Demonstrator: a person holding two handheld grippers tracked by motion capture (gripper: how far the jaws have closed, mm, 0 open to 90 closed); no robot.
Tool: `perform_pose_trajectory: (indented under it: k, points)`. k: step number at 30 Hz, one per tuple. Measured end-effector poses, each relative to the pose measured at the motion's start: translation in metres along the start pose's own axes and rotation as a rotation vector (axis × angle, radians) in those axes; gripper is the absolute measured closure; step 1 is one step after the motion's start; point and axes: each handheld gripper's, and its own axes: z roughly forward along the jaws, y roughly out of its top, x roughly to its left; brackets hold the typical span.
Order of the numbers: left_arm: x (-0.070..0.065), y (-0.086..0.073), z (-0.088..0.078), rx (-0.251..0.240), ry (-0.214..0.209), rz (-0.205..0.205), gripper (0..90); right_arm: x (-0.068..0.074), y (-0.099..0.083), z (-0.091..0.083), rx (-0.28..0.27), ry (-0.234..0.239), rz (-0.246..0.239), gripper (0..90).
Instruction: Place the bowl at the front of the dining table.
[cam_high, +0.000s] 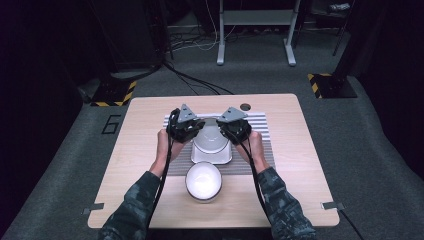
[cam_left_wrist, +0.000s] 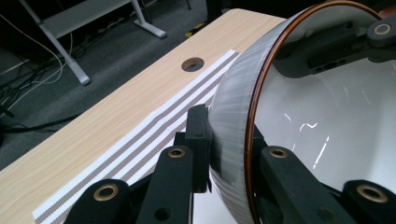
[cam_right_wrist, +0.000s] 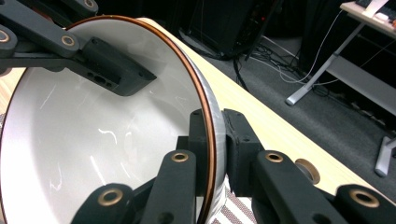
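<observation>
white bowl (cam_high: 211, 140) pinched at opposite rims, left gripper (cam_high: 186, 127) and right gripper (cam_high: 234, 128) both clamped on its wall; second bowl (cam_high: 203, 181) sits nearer the person.

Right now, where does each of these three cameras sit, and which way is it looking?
High view: above the person's side, looking forward and down on the table; both forearms, left tool and right tool show.
Left gripper view: rides the left tool, looking along its jaws clamped on the bowl rim, toward the striped mat.
Right gripper view: rides the right tool, jaws clamped on the opposite rim of the bowl.
Both gripper views share the bowl and the other tool's jaw inside it.
</observation>
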Motion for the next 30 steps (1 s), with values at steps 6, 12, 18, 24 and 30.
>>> perform_pose_trajectory:
  k: [6, 12, 18, 24, 30]
  points:
    - [0.006, 0.000, 0.009, 0.016, -0.024, -0.021, 79.9, -0.004, -0.001, 0.006, 0.017, 0.003, 0.012, 82.7]
    - [0.010, -0.001, 0.017, 0.032, -0.036, -0.028, 79.9, -0.009, -0.004, 0.013, 0.037, 0.012, 0.026, 82.7]
    - [0.014, -0.004, 0.024, 0.052, -0.048, -0.039, 80.0, -0.011, -0.007, 0.020, 0.057, 0.025, 0.040, 82.7]
    - [0.018, -0.007, 0.031, 0.065, -0.059, -0.053, 80.1, -0.013, -0.009, 0.027, 0.084, 0.037, 0.057, 82.8]
    - [0.023, -0.011, 0.040, 0.085, -0.077, -0.060, 80.2, -0.017, -0.012, 0.036, 0.117, 0.052, 0.076, 82.7]
